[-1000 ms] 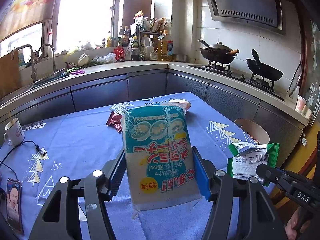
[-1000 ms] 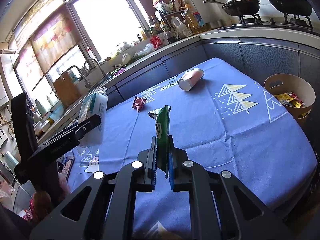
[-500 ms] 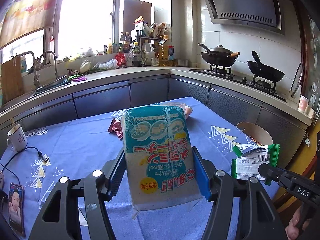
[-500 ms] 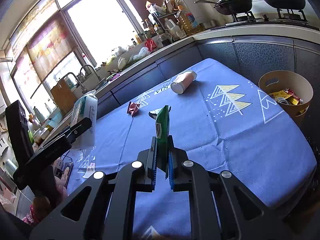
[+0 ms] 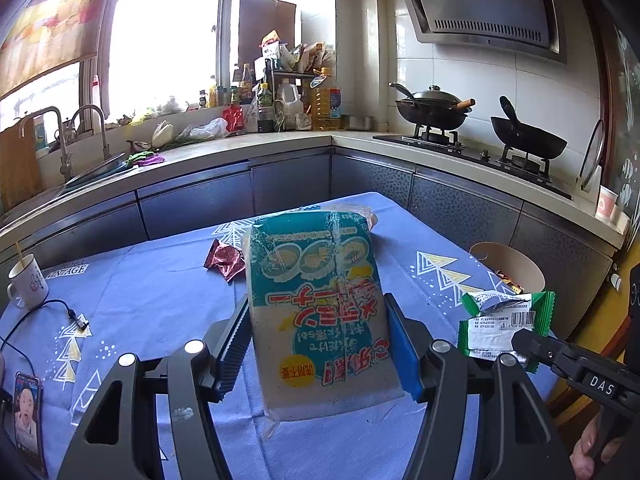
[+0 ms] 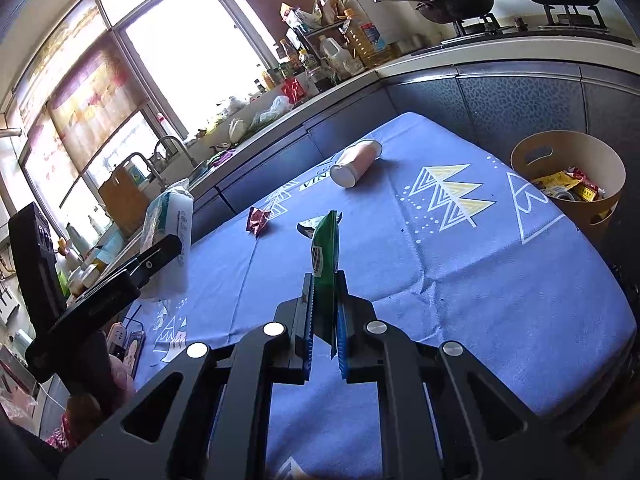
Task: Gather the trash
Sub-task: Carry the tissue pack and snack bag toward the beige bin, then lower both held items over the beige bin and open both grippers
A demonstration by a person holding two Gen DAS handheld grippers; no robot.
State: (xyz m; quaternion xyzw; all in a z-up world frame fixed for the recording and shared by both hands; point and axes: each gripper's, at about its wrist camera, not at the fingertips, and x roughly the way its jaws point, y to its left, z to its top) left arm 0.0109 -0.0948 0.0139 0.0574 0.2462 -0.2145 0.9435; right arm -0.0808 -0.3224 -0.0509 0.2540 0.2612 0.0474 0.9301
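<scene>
Item one: the noodle packet (image 5: 320, 312), teal and white, is clamped upright between the jaws of the left gripper (image 5: 320, 344), clear of the blue tablecloth (image 5: 152, 300). Item two: the green wrapper (image 6: 326, 256) is pinched edge-on in the closed right gripper (image 6: 323, 312), likewise off the cloth.

Change noted over the last second: both loads have been lifted higher and carried a little back from the table; the grips themselves are unchanged. Judgement: pick-up is done for these two pieces, and transport to the bin is the step in hand.

The tan waste basket (image 6: 532, 152) stands off the table's far right corner, already holding wrappers, well apart from both grippers.

Outstanding on the cloth: a crumpled red wrapper (image 6: 257, 220) and a tipped paper cup (image 6: 356, 162). The mug (image 5: 26, 280) and phone (image 5: 27, 420) appear not to be trash.
</scene>
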